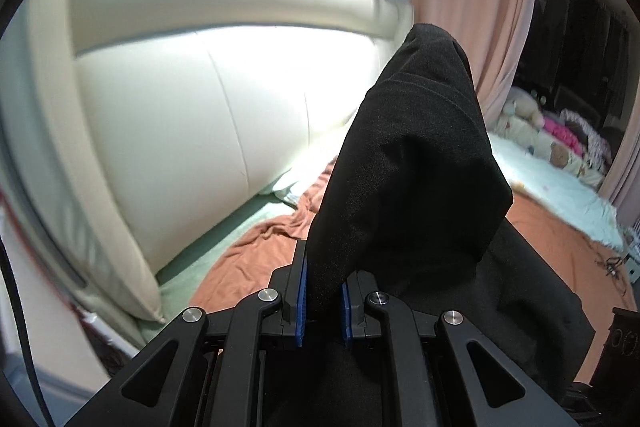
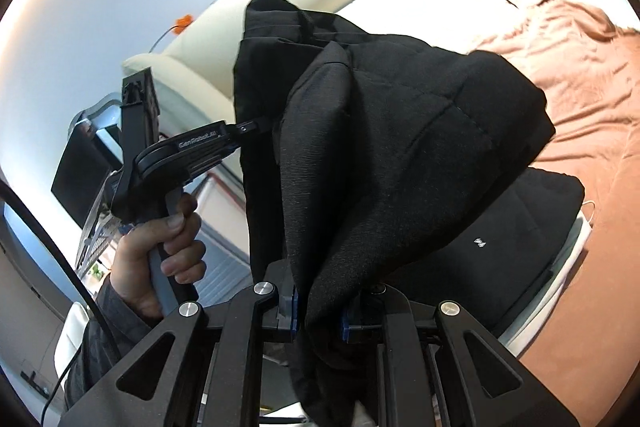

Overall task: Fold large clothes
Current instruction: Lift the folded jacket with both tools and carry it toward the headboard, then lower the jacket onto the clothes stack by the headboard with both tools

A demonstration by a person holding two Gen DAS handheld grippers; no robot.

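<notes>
While both claws clamp it, black garment (image 2: pixel 400 147) bunched in thick folds, left claw (image 1: pixel 323 301), right claw (image 2: pixel 319 311).

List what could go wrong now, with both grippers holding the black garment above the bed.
1. The left gripper and right gripper each pinch only a small bunch of the black garment; a tug might pull it free.
2. The cloth hangs bunched, so it may land creased on the orange sheet.
3. It could drop across the folded black item beneath.
</notes>
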